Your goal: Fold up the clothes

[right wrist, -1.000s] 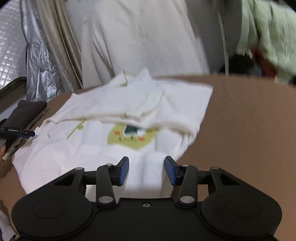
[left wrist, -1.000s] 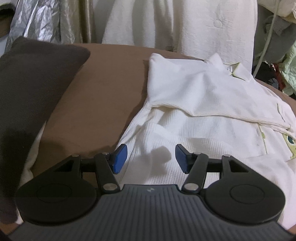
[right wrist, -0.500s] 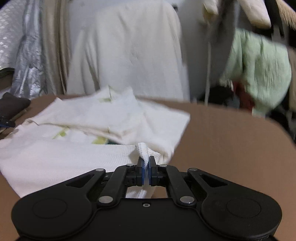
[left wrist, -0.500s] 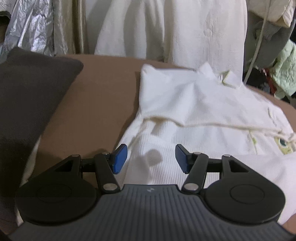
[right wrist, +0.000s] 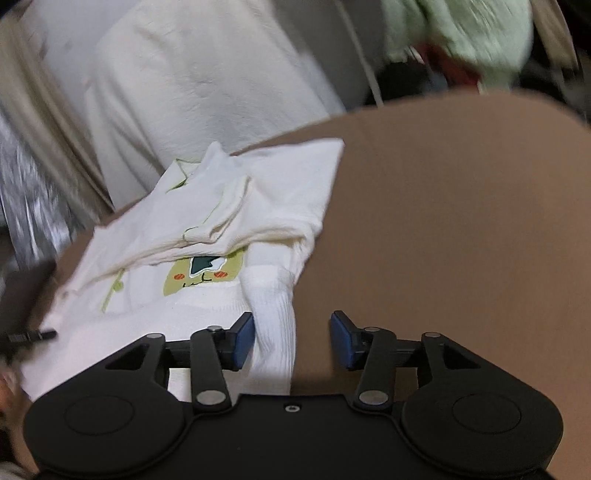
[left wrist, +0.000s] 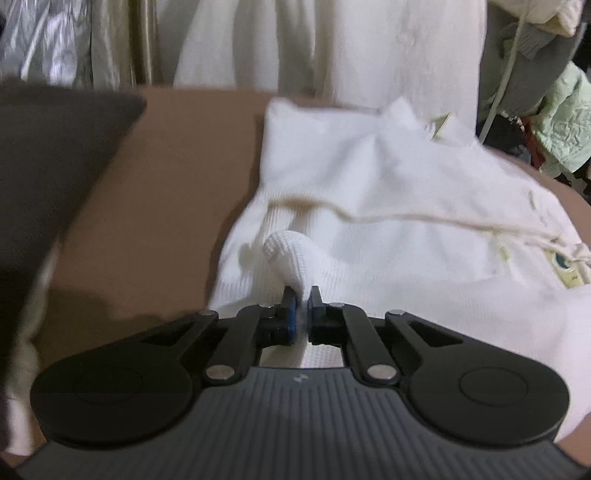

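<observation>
A white knit sweater (left wrist: 369, 184) with a yellow-green cartoon patch (right wrist: 201, 275) lies partly folded on the brown surface (left wrist: 166, 184). Its sleeves are laid across the chest. My left gripper (left wrist: 300, 314) is shut on a pinched-up ridge of the ribbed lower edge near the sweater's left side. My right gripper (right wrist: 293, 341) hovers at the sweater's right lower corner, and its jaws are opening. A ribbed roll of fabric (right wrist: 275, 321) lies between them beside the left pad (right wrist: 243, 339), while the right pad stands clear over the brown surface (right wrist: 443, 240).
A dark cushion (left wrist: 48, 166) rests on the left of the surface. Pale cloth (left wrist: 332, 44) hangs behind it, with silver foil (left wrist: 44, 37) at the far left. Green and other garments (right wrist: 454, 29) pile up at the back right. Bare brown surface extends right of the sweater.
My left gripper was open over the hem and has closed on a pinch of fabric. My right gripper pinched the corner half a second ago, then let go and rolled.
</observation>
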{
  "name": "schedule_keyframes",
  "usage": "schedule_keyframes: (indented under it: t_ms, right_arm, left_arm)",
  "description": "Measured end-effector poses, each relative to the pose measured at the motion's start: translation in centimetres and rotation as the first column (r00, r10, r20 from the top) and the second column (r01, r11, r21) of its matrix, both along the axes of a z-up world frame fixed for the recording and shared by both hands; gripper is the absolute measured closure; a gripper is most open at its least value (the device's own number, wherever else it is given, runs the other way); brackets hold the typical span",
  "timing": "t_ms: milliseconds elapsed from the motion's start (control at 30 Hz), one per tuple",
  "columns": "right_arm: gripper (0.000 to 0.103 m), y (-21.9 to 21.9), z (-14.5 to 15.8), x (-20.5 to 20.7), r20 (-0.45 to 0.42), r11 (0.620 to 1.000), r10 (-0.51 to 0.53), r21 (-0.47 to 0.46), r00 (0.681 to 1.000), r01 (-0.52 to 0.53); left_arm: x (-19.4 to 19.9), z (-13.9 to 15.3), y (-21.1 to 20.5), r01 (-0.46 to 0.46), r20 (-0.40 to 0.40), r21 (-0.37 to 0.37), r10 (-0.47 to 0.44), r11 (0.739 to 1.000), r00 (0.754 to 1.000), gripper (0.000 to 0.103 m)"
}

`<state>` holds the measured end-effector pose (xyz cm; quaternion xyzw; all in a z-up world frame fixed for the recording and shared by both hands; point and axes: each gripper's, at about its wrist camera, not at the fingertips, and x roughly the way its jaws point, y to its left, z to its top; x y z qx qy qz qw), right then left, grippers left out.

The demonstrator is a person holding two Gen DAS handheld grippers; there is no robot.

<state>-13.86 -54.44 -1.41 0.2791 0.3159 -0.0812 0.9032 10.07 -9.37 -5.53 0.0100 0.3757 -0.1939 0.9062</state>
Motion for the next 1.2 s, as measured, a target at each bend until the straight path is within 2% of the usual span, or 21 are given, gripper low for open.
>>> schedule_keyframes:
  t_ms: [100,167,200,233,333,400,467,600,667,733,900,967,1033,1067,1100,1167,1200]
  right_arm:
    - [0.054,-0.3,-0.3,0.0,0.050,0.999,0.004,0.052,0.999,-0.007]
    - [0.071,0.5,0.1,0.3,0.080,0.998,0.050,0.022,0.996,-0.052]
    - [0.090,1.0,0.3,0.5,0.084,0.997,0.076,-0.009,0.994,-0.075]
    - [0.095,1.6,0.5,0.5,0.085,0.994,0.097,-0.052,0.992,-0.093]
    - [0.096,2.8,1.3,0.3,0.107,0.983,0.119,-0.152,0.987,-0.102]
    - [0.096,3.1,2.2,-0.2,0.143,0.977,0.113,-0.198,0.983,-0.084]
    - [0.096,3.2,3.7,-0.9,0.205,0.969,0.110,-0.241,0.972,-0.059]
    - [0.097,3.9,7.4,-4.1,0.341,0.971,0.150,-0.229,0.928,-0.073]
    - [0.096,4.4,8.0,-5.4,0.335,0.967,0.175,-0.237,0.926,-0.096]
    - [0.097,4.4,7.7,-5.1,0.304,0.966,0.179,-0.235,0.936,-0.108]
    - [0.097,4.5,6.1,-2.4,0.219,0.959,0.163,-0.264,0.962,-0.103]
    - [0.097,4.6,5.8,-1.5,0.207,0.952,0.155,-0.292,0.966,-0.091]
    - [0.097,4.5,6.5,-1.6,0.262,0.944,0.151,-0.324,0.953,-0.060]
    - [0.097,4.4,7.2,-1.8,0.295,0.943,0.141,-0.329,0.945,-0.038]
    - [0.097,4.0,7.7,-1.8,0.321,0.946,0.124,-0.323,0.939,-0.015]
    - [0.097,3.2,8.1,-1.4,0.345,0.953,0.089,-0.303,0.934,0.021]
    - [0.096,2.8,7.5,-0.7,0.312,0.956,0.075,-0.292,0.947,0.020]
  left_arm:
    - [-1.5,2.4,-0.2,0.033,0.059,-0.037,-0.031,0.999,0.998,0.099]
    - [-2.1,3.0,-0.7,0.054,0.077,-0.036,-0.052,0.998,0.996,0.099]
    - [-2.4,3.3,-1.0,0.065,0.085,-0.035,-0.062,0.997,0.994,0.099]
    - [-2.6,3.2,-1.4,0.067,0.101,0.000,-0.067,0.998,0.993,0.099]
    - [-2.7,2.6,-1.9,0.053,0.118,0.058,-0.060,0.997,0.991,0.099]
    - [-2.8,2.9,-1.4,0.033,0.141,0.037,-0.038,0.999,0.989,0.099]
    - [-3.3,4.5,-0.2,0.007,0.168,-0.040,-0.001,0.999,0.986,0.099]
    - [-5.6,8.0,3.2,-0.052,0.127,-0.207,0.080,0.977,0.989,0.099]
    - [-6.3,8.7,4.3,-0.073,0.085,-0.222,0.094,0.972,0.992,0.099]
    - [-6.7,8.0,4.2,-0.112,0.063,-0.154,0.123,0.982,0.990,0.099]
    - [-5.9,6.1,1.9,-0.070,0.079,-0.046,0.073,0.996,0.994,0.099]
    - [-5.3,6.4,1.0,-0.055,0.140,-0.035,0.060,0.998,0.988,0.099]
    - [-4.4,7.9,0.5,-0.066,0.252,-0.042,0.075,0.997,0.965,0.099]
    - [-4.0,8.7,0.9,-0.085,0.271,-0.079,0.103,0.993,0.957,0.099]
    - [-3.5,9.5,1.2,-0.103,0.288,-0.115,0.132,0.988,0.948,0.099]
    - [-2.1,9.6,1.4,-0.132,0.284,-0.131,0.165,0.983,0.944,0.097]
    - [-1.1,8.3,1.2,-0.163,0.243,-0.093,0.181,0.982,0.953,0.091]
